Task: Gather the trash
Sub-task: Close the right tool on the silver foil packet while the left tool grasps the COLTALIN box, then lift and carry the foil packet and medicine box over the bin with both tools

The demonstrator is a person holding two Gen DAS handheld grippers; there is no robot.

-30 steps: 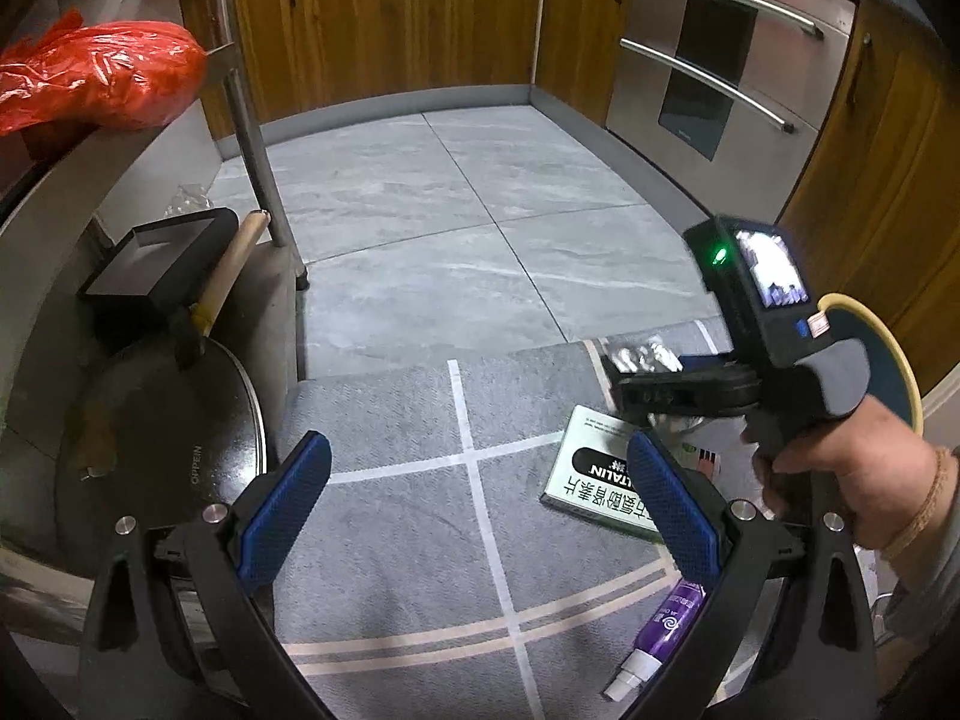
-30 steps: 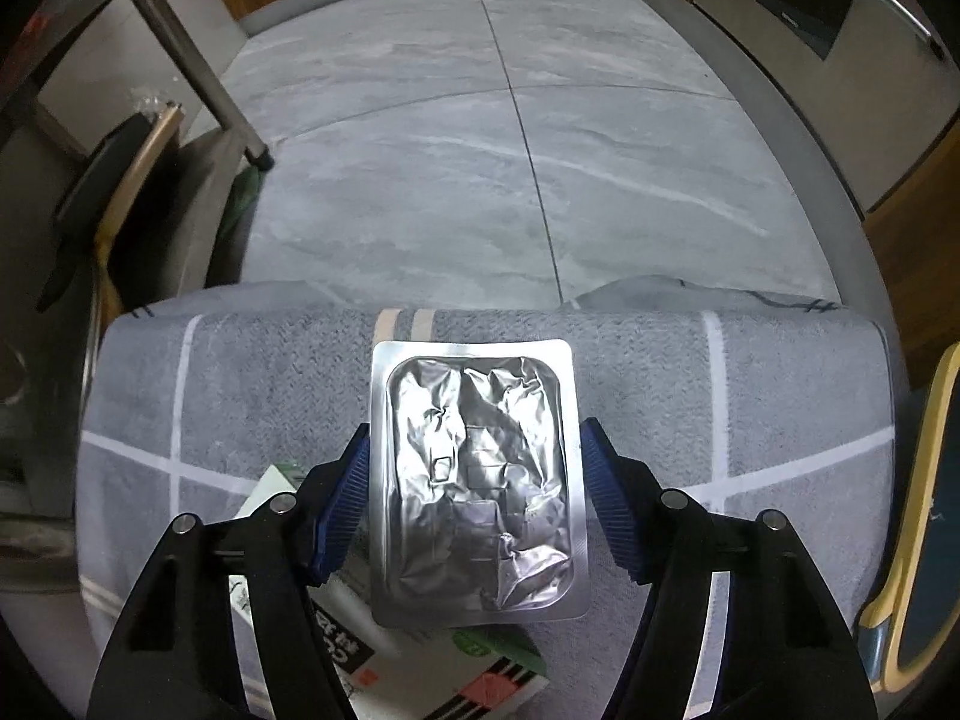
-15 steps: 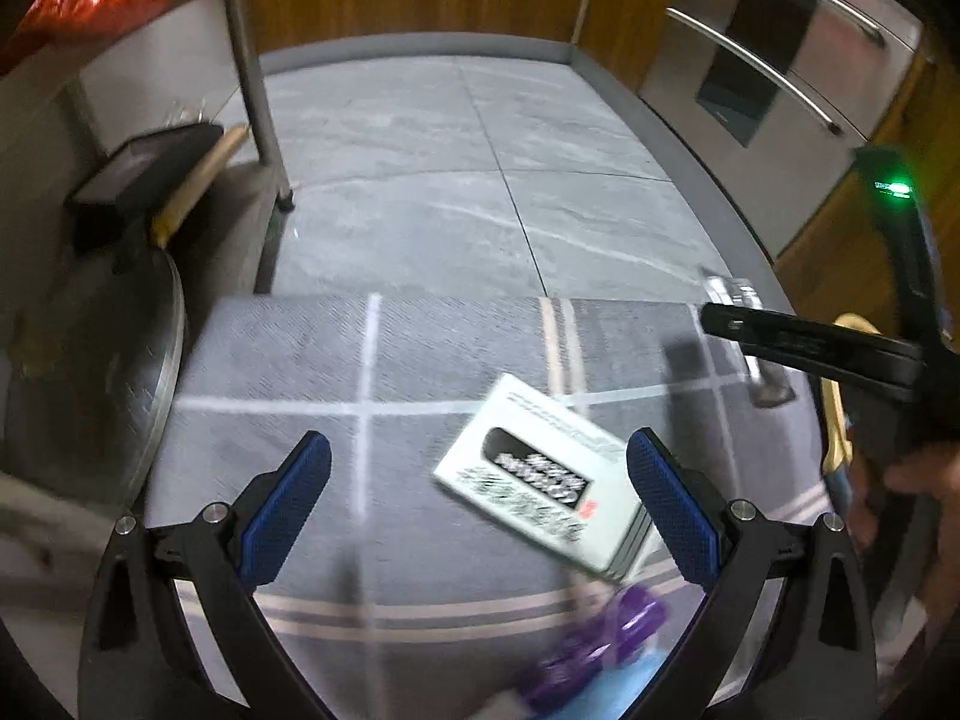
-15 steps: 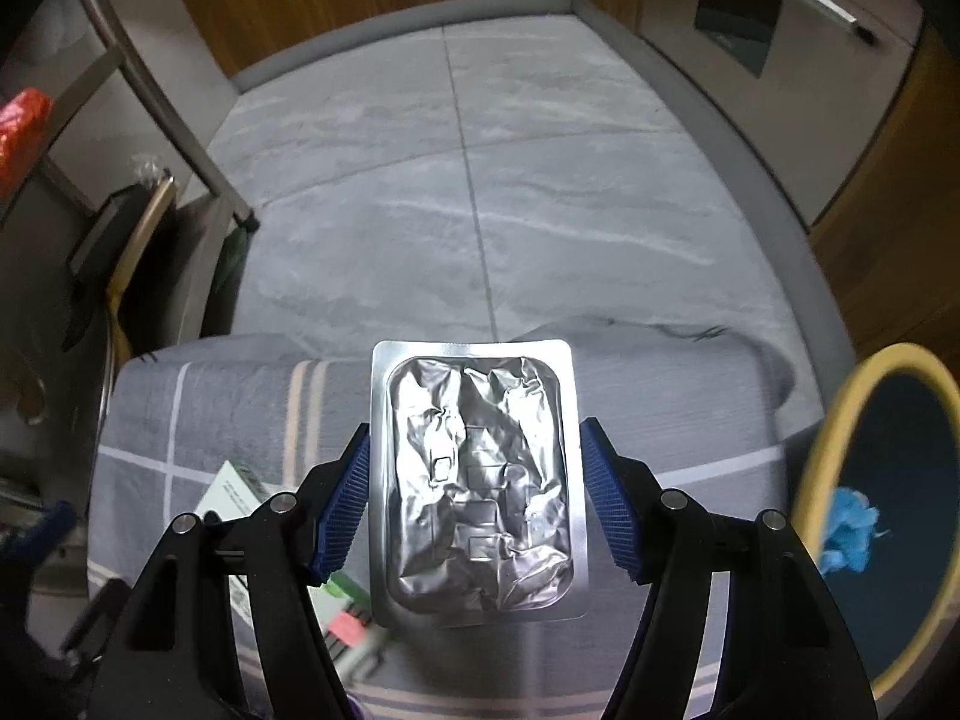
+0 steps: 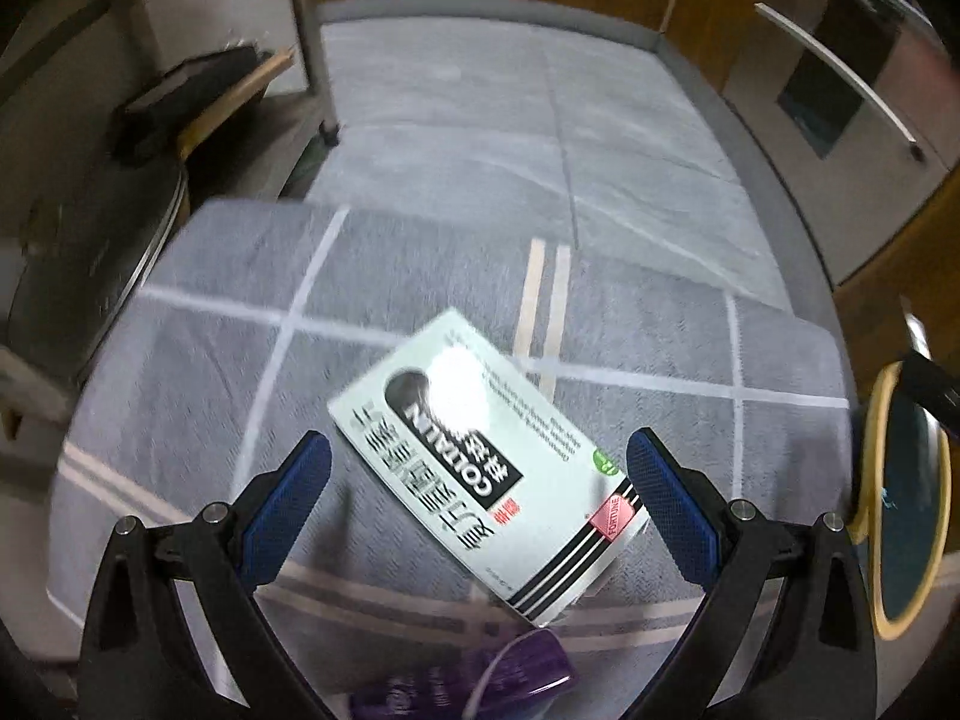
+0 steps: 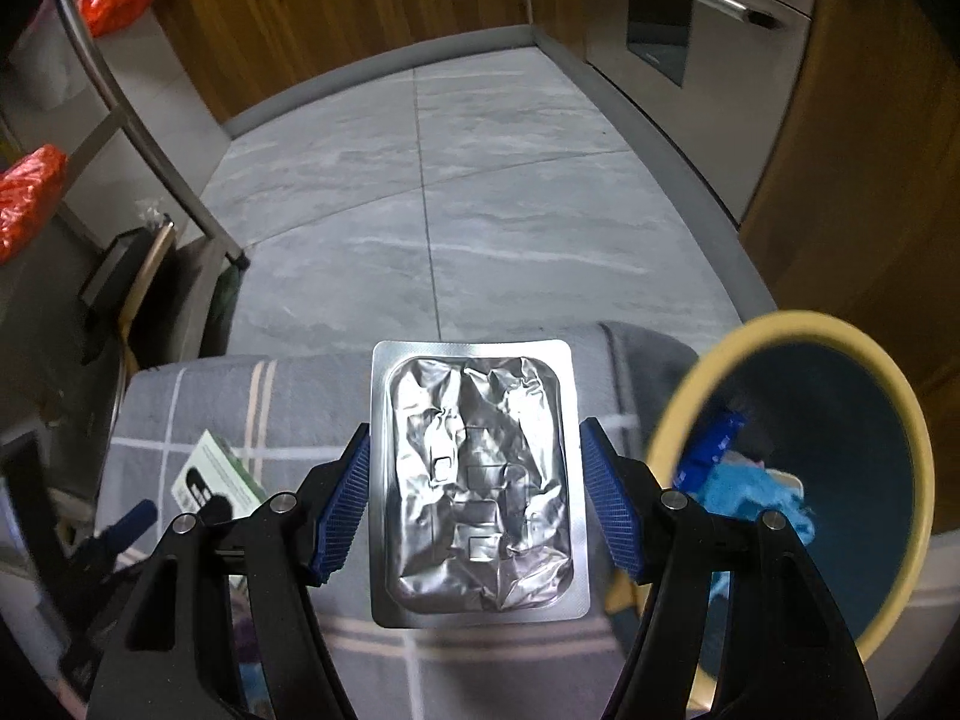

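My right gripper (image 6: 474, 501) is shut on a silver foil blister pack (image 6: 477, 474) and holds it above the grey mat, just left of the blue bin with a yellow rim (image 6: 900, 420). The bin holds blue trash (image 6: 750, 492). My left gripper (image 5: 477, 501) is open and hovers over a white and green medicine box (image 5: 480, 456) lying on the grey mat (image 5: 240, 360); the box lies between the jaws. A purple tube (image 5: 516, 678) lies just below the box. The box also shows in the right wrist view (image 6: 216, 474).
A metal rack leg (image 5: 312, 42) and a dark pan lid (image 5: 90, 264) stand at the left of the mat. Red bags (image 6: 30, 198) sit on the rack shelves. Wooden cabinets and a steel oven (image 6: 690, 18) line the tiled floor.
My left gripper has moved down and right over the medicine box, which now lies between its jaws. My right gripper has carried the blister pack right, toward the bin.
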